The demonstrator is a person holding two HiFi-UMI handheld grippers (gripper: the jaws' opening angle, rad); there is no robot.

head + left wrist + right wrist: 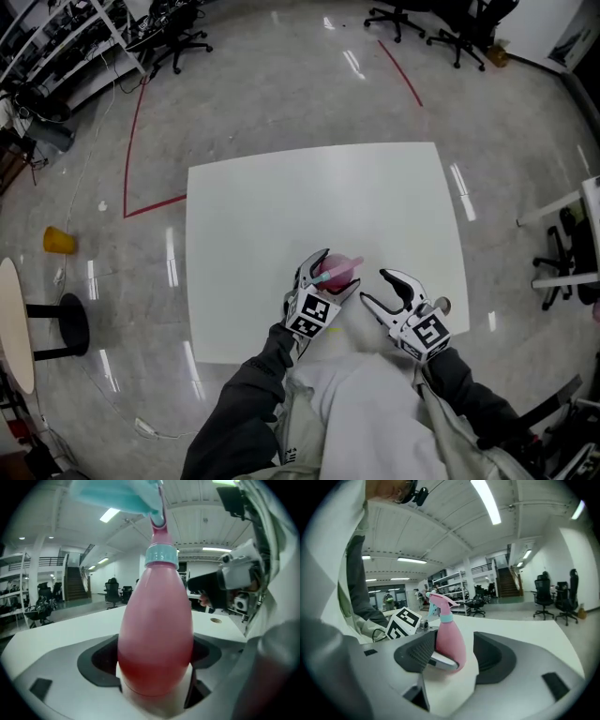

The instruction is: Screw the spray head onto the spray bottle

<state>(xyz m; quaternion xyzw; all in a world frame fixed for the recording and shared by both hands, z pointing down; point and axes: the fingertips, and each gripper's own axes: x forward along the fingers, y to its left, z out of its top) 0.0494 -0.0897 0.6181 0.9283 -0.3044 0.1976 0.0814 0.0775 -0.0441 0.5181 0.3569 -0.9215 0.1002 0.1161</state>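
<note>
A person seated at a white table [281,206] works on a pink spray bottle [157,634] with a pair of handheld tongs. The left gripper [336,272] has the bottle's wide lower body between its jaws. The jaws stand far apart around that belly, and their dark pads appear to press on both flanks, though the bulging bottle covers the contact lines in the left gripper view.

The bottle stands roughly upright near the table's front edge, just ahead of the person's lap. The spray head [438,603], pink on top with a teal trigger, sits on the bottle's neck above a pale blue collar [161,556]. Whether the collar is fully tightened cannot be told.

The right gripper [373,285] hovers just to the right of the bottle and apart from it. Its jaws are spread wide and hold nothing; in the right gripper view the bottle shows beyond the gap, not within it, with one finger of the left gripper curled round its base.

Each tool carries a cube with square markers [311,316]. Around the table lie a glossy grey floor [281,84], a red tape line [139,131], office chairs [178,42] and a small yellow object [58,241].
</note>
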